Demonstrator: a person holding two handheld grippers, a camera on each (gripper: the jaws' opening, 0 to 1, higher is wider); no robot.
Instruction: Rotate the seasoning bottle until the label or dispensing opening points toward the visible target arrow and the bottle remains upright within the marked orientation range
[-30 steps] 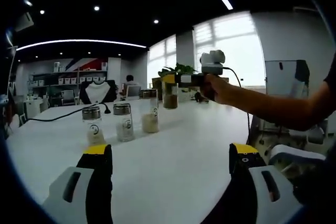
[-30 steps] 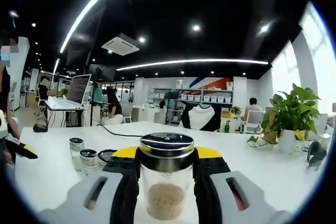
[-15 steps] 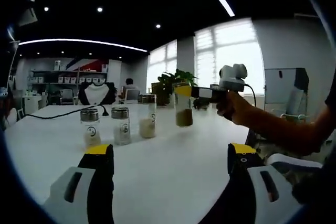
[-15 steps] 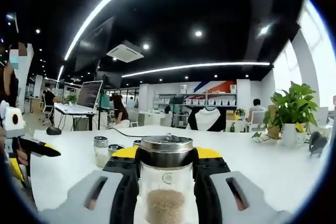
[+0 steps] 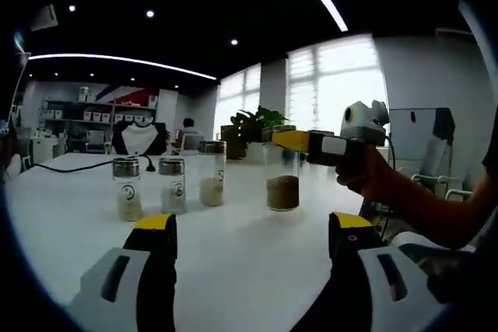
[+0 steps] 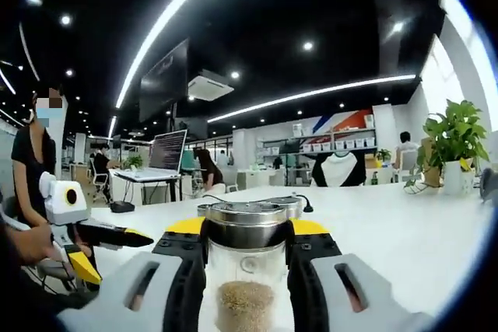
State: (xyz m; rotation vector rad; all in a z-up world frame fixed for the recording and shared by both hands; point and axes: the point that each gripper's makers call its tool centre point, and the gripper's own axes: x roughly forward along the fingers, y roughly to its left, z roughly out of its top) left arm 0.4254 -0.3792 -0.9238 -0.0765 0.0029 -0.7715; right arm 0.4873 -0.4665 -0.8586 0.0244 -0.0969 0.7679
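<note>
Since a second ago we swing the seasoning bottle (image 6: pixel 246 285) rightward, away from the row of three jars (image 5: pixel 172 185) — the right gripper (image 6: pixel 246 248) clamps it below the lid, keeping it upright above the table (image 5: pixel 249 246). Our left gripper (image 5: pixel 253 227) waits empty, jaws parted.

Three other glass jars (image 5: pixel 170 185) with metal lids stand in a row on the white table (image 5: pixel 241 246). A black cable (image 5: pixel 74 166) trails across it behind them. A potted plant (image 6: pixel 454 145) sits near the windows (image 5: pixel 336 79)
</note>
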